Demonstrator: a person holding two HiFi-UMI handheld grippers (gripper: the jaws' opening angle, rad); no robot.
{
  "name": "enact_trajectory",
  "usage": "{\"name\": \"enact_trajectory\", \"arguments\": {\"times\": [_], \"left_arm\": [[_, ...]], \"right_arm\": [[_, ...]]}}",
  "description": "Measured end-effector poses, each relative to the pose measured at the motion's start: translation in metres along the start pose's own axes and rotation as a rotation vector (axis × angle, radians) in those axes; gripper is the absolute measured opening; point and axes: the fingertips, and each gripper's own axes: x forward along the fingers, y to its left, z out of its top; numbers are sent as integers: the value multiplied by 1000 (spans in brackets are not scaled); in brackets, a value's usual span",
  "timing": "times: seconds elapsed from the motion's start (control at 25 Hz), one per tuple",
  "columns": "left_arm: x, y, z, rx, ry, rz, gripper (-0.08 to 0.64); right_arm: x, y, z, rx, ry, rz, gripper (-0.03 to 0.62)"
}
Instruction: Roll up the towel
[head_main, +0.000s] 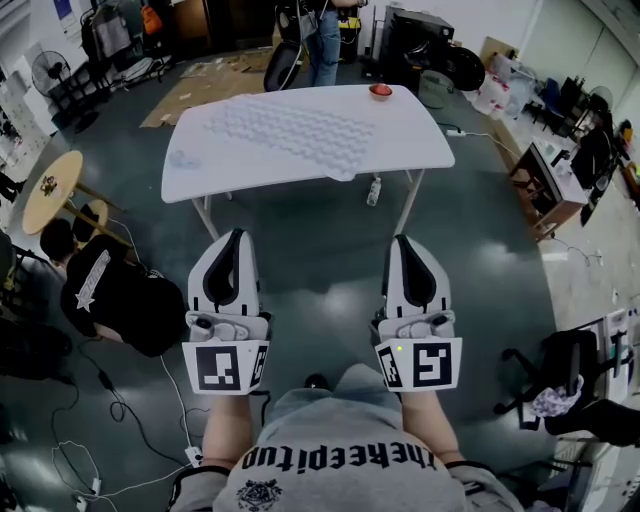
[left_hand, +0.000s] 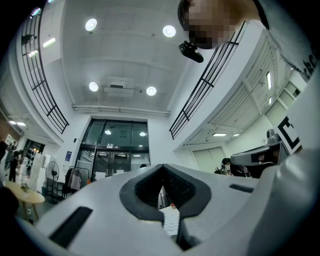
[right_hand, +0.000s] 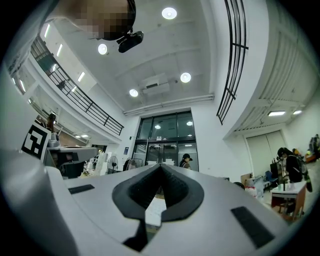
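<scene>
Towel (head_main: 295, 135) lies flat, long axis crosswise, well ahead of left gripper (head_main: 236, 240) and right gripper (head_main: 404, 243), both pressed together, empty, equally far.

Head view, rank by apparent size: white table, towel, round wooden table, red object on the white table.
1. white table
2. towel
3. round wooden table
4. red object
This is apparent size only, since their distances from the camera differ.

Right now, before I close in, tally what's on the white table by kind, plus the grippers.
White waffle-textured towel, lying flat: 1
Small red round object, far edge: 1
Shut, empty grippers, left gripper and right gripper: 2
Faint patch near left end: unclear, uncounted
Total: 4
</scene>
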Motion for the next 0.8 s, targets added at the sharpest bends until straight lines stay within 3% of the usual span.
{"name": "enact_trajectory", "arguments": {"times": [0.4,0.8], "left_arm": [[33,14,-30,-15,25,-10,5],[113,56,-59,20,19,11,5]], "right_arm": [[41,-7,-25,-9,30,5,2],[142,-19,-48,4,3,48,2]]}}
